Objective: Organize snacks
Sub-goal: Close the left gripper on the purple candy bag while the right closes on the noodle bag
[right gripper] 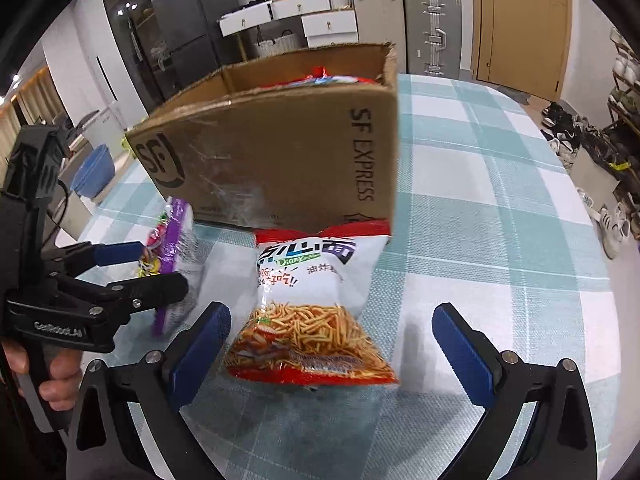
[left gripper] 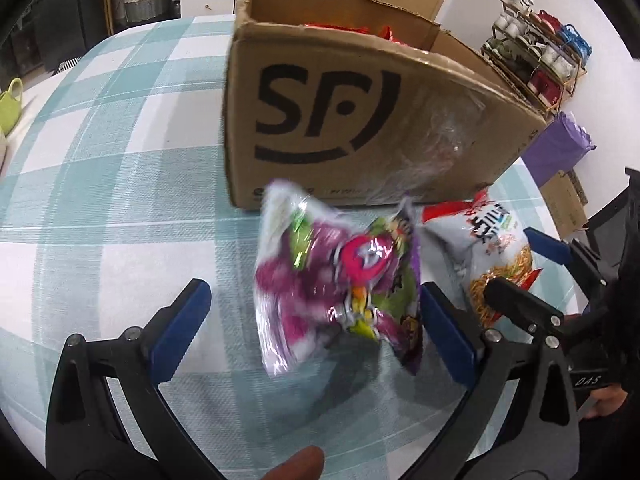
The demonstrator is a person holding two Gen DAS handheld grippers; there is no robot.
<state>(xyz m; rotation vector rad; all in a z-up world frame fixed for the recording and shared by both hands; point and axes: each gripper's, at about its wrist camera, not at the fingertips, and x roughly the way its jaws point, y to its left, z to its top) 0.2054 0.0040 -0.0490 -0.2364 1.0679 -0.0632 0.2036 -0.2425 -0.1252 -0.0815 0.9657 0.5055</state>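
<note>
A purple and white snack bag (left gripper: 340, 280) lies on the checked tablecloth in front of the SF cardboard box (left gripper: 360, 120). My left gripper (left gripper: 316, 312) is open, its blue pads on either side of the bag's near end; it also shows in the right wrist view (right gripper: 132, 268). A white and red noodle snack bag (right gripper: 316, 308) lies by the box's corner (right gripper: 280, 152). My right gripper (right gripper: 332, 340) is open around its near end. Red snack packs (right gripper: 320, 78) show inside the box.
The table (left gripper: 120, 160) has a teal and white checked cloth. A shoe rack (left gripper: 536, 56) and a purple bag (left gripper: 556, 148) stand beyond the table's right edge. Suitcases (right gripper: 432, 32) and a dark fridge (right gripper: 176, 28) stand behind the box.
</note>
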